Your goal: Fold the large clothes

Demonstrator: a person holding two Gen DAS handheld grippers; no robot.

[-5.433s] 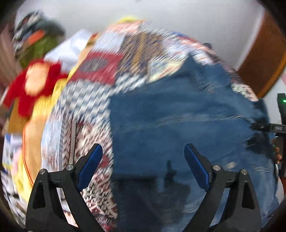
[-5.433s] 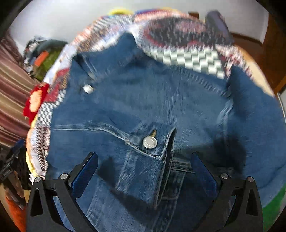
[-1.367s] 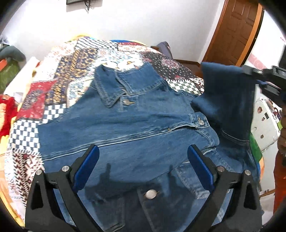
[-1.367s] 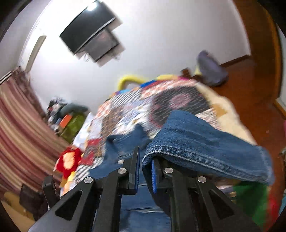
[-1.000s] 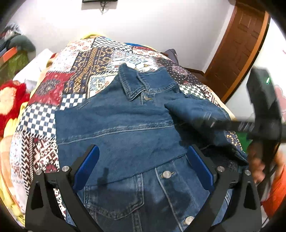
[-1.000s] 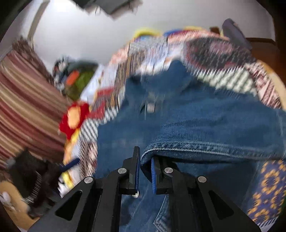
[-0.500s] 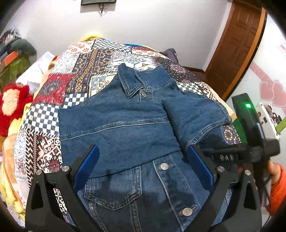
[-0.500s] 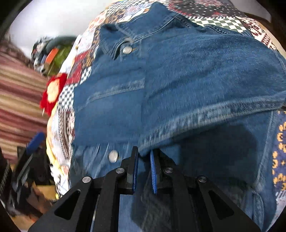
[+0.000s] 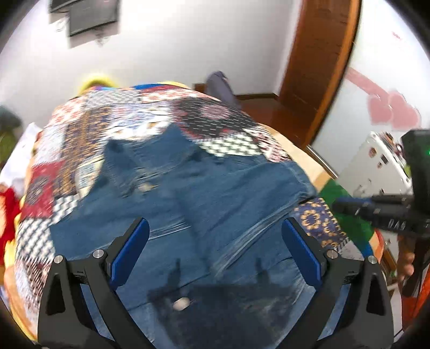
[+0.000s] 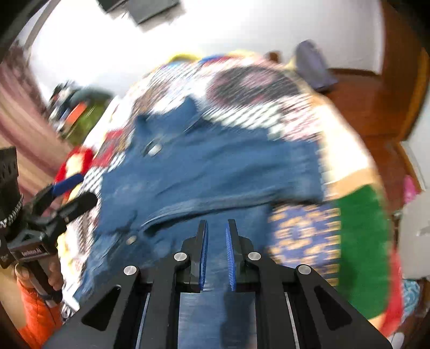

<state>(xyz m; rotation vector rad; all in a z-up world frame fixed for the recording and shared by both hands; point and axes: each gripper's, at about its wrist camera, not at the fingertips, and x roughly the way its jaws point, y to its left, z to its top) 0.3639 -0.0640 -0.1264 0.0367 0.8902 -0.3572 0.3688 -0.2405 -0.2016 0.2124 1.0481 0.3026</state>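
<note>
A blue denim jacket (image 9: 188,193) lies front up on a patchwork quilt (image 9: 107,126), collar at the far end. Its right sleeve (image 9: 255,193) is folded across the chest. My left gripper (image 9: 213,225) hangs open above the jacket's lower front with nothing between its fingers. In the right wrist view, my right gripper (image 10: 216,222) hovers over the jacket's (image 10: 215,166) hem area, its blue pads close together and empty. The left wrist view shows the right gripper (image 9: 338,206) beyond the bed's right edge, clear of the denim. Both views are blurred by motion.
A wooden door (image 9: 322,53) and a wall TV (image 9: 91,16) stand behind the bed. A red plush toy (image 10: 78,161) lies at the bed's left side, a green cloth (image 10: 360,241) at its right. An orange-sleeved hand (image 10: 35,316) holds the left gripper (image 10: 80,190).
The right gripper carried the sleeve over the jacket, laid it across the chest and came off it, drawing back to the right. Both grippers have pulled back and risen.
</note>
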